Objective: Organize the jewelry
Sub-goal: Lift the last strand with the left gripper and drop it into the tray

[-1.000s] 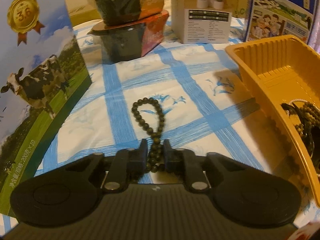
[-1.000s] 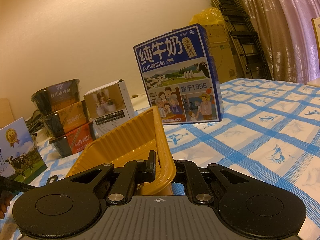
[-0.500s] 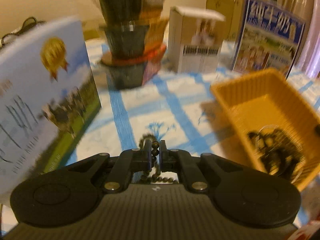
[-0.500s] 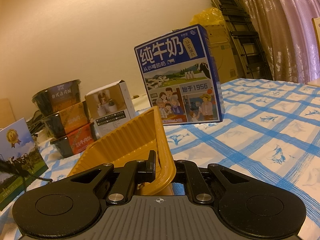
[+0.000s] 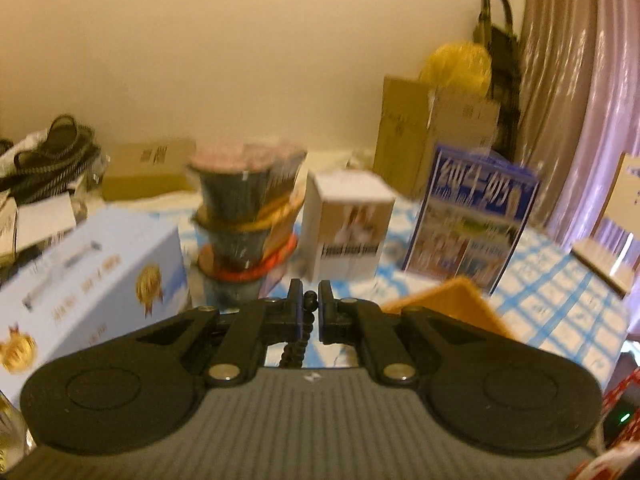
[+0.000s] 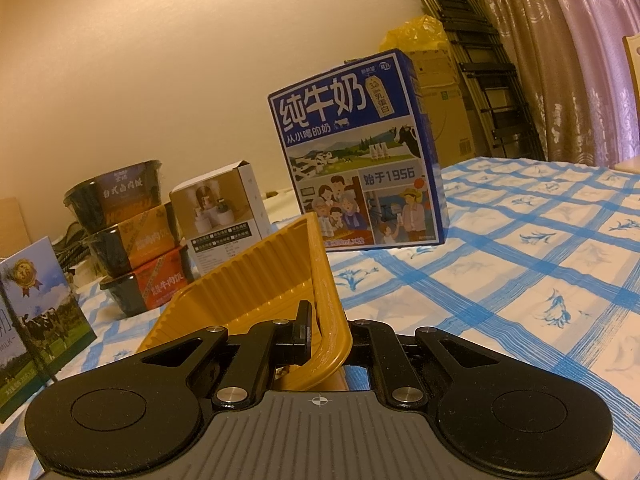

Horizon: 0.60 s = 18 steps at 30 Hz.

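Note:
My left gripper [image 5: 309, 300] is shut on a dark bead bracelet [image 5: 295, 350], which hangs down between the fingers, off the cloth. The left wrist view is blurred. Just right of that gripper, lower down, a corner of the yellow ribbed tray [image 5: 452, 304] shows. My right gripper [image 6: 328, 332] is shut on the near wall of the yellow tray [image 6: 256, 280], one finger inside and the other hidden behind the wall. The tray stands tilted, its right side raised. Its contents are hidden in both views.
On the blue-checked tablecloth [image 6: 520, 264] stand a blue milk carton box [image 6: 356, 160], a small white box [image 6: 224, 216], three stacked black bowls [image 6: 128, 240] and a pale cow-print box [image 5: 92, 272]. Cardboard boxes [image 5: 436, 132] and a curtain [image 6: 580, 60] stand behind.
The left gripper closed on the bracelet and lifted it up off the cloth, so the tray now sits low in its view. The right gripper kept still on the tray wall.

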Each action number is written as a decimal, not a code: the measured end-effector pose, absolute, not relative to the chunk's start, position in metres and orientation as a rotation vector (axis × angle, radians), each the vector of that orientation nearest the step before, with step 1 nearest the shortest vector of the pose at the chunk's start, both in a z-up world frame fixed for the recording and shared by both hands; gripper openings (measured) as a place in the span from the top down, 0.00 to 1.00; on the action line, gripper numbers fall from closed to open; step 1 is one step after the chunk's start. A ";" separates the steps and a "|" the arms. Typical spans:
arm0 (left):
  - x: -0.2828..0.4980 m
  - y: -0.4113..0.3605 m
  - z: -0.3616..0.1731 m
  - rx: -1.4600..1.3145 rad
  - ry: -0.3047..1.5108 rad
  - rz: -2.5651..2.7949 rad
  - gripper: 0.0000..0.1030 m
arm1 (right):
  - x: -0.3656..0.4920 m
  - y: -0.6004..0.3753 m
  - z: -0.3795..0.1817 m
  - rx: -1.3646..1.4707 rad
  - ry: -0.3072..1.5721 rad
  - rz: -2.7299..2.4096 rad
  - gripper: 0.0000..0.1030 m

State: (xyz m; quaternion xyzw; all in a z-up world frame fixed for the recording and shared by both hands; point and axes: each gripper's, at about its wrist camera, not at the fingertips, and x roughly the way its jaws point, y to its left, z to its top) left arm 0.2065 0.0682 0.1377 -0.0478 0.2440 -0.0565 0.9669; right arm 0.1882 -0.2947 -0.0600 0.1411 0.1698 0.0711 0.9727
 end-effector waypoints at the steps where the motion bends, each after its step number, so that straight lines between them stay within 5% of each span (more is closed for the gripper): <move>1: 0.204 0.067 0.148 -0.097 0.476 -0.115 0.94 | 0.188 -0.295 -0.060 0.285 0.342 0.143 0.91; 18: 0.194 0.023 0.269 -0.080 0.244 -0.232 0.94 | 0.186 -0.299 -0.061 0.291 0.348 0.141 0.91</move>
